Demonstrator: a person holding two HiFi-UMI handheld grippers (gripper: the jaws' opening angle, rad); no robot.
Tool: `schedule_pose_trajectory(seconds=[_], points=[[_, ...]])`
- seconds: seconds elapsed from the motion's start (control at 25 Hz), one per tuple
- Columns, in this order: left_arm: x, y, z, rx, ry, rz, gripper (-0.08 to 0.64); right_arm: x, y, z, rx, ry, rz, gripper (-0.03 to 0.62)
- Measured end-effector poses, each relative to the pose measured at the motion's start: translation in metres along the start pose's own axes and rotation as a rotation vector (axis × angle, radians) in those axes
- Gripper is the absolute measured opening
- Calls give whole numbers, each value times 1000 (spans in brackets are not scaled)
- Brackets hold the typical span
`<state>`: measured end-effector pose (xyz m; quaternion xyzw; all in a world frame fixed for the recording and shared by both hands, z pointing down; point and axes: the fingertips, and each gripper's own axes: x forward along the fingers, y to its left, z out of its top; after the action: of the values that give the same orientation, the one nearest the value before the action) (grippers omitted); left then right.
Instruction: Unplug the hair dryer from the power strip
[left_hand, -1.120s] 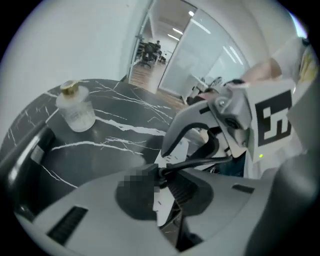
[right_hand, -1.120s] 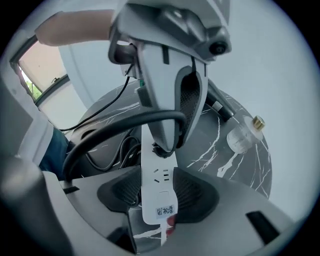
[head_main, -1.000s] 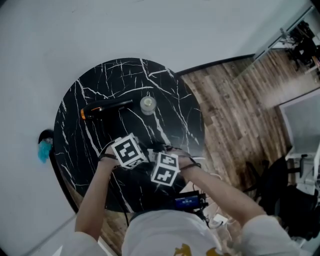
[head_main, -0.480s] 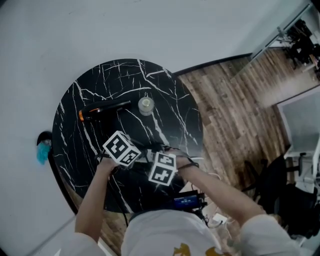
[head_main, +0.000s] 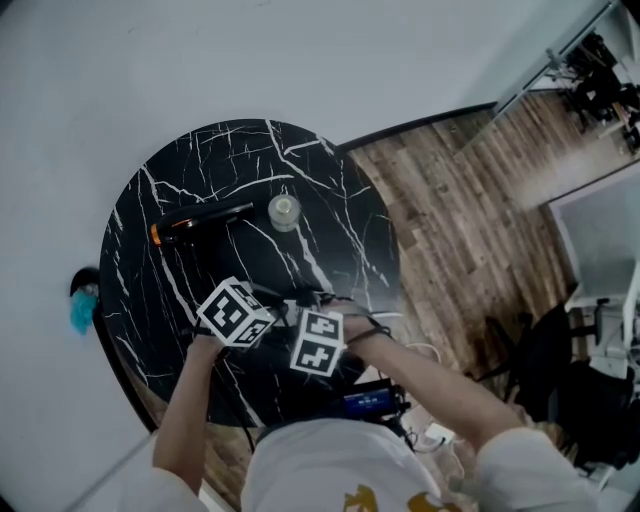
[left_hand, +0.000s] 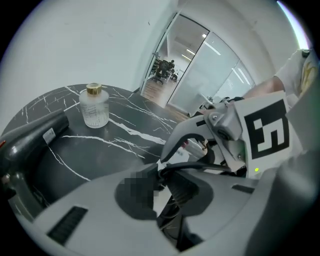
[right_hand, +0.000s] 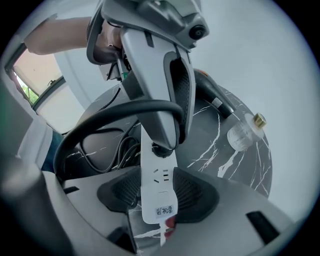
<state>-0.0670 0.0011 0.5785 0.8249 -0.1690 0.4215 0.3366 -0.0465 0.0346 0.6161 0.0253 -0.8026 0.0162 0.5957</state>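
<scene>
Left tongs are pinched narrow on the black plug, which sits in the white power strip on the near side of the black marble bench. Right tongs clamp the strip by its long sides. The hair dryer lies well apart at the bench's far left, its cord looping past the tongs. Likely trouble: a slanted pull could jam the pins, or the strip could slide through the right pads and rise with the plug.
</scene>
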Motion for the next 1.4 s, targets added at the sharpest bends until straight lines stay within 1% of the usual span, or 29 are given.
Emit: schedule_pose_trajectory(seconds=[0.2,0.4,0.76,0.84,0.96,1.04,1.16,1.24,1.32,1.4], points=[[-6,-1,2,8,-8,4,48,0,1,1,2,-1,4,196],[-10,0,4,-12,-25,12,37,1,1,1,-8,20,-5,196],[-12,-6,0,13,-23,24,36,2,1,1,-46,18,-33,196],[-12,-6,0,8,-30,29,35,3,2,1,-42,18,-35,196],[-13,-7,0,1,-32,34,36,3,1,2,-45,42,-25,196],[-14,-9,-1,15,-19,35,37,3,2,2,-52,33,-32,196],[-15,-9,-1,14,-34,44,37,3,3,2,-58,25,-42,196],[-15,-7,0,27,-33,51,37,4,1,4,-58,25,-44,196],[-14,-5,1,56,-23,67,37,4,2,4,-55,20,-38,196],[-10,-7,-3,128,6,88,37,3,6,0,-72,-8,-16,196]])
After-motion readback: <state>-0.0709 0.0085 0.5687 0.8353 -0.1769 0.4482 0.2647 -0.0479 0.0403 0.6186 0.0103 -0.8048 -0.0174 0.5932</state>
